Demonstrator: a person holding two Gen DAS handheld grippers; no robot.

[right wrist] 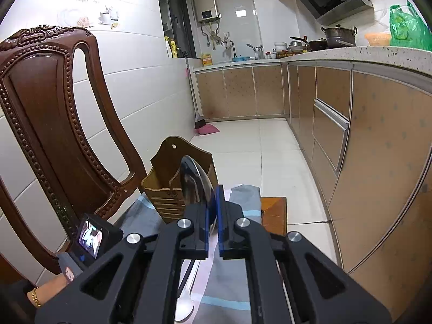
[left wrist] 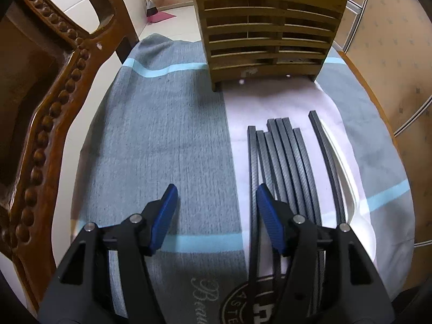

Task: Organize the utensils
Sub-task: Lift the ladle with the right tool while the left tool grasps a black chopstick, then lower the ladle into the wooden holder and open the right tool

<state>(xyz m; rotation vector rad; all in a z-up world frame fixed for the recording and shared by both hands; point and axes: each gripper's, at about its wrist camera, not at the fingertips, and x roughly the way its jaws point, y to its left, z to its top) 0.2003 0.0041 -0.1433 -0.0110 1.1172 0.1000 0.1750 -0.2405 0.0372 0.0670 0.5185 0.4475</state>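
Left gripper [left wrist: 217, 197]: angled steeply down over the table, its blue-padded jaws partly open with nothing between them; the left pad hangs over grey cloth, the right pad over the near ends of the chopsticks.
Right gripper [right wrist: 214, 210]: held above the table, jaws clamped tight on a metal spoon [right wrist: 195, 182], whose shiny bowl sticks up past the pads in front of the holder.
Chopsticks [left wrist: 283, 162]: a bundle of dark, square-ended sticks lying side by side on the pale part of the cloth, ends toward the holder; one stick [left wrist: 328, 162] lies slightly apart on the right.
White spoon [left wrist: 348, 189]: lies just beside that outer stick, on its right.
Utensil holder [left wrist: 270, 29]: a slatted bamboo box, upright at the far side of the table, beyond the chopsticks.
Tablecloth [left wrist: 162, 135]: grey with light blue stripes, covering the table.
Chair [left wrist: 54, 113]: carved dark wood with beaded trim, left of the table.
Background: kitchen counter [right wrist: 351, 54] with pots; tiled floor.
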